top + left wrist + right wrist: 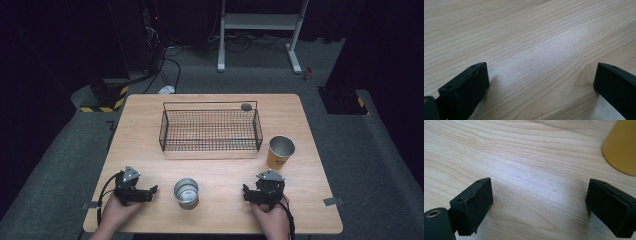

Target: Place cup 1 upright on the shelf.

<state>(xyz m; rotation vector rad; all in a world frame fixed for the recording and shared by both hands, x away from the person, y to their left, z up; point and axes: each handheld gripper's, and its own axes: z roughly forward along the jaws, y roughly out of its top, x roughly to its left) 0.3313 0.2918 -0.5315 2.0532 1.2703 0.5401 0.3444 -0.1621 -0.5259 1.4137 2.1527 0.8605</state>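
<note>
Dark floor and stands ring a wooden table [215, 210] bearing a wire basket [210, 128]. Nearer the person than the basket, a steel cup [186, 192] stands upright between the grippers. Both the left gripper [153, 190] and right gripper [244, 192] rest with jaws wide and empty; the left looks marginally nearer. An orange cup [280, 152] stands right of the basket.

a light wooden desk [150, 210] stands on grey carpet [50, 165] in a dim room with dark walls. behind it rises a white metal stand [260, 22], with black cables [167, 60] trailing over the floor and yellow-black hazard tape [102, 106] on a low base at left.
</note>
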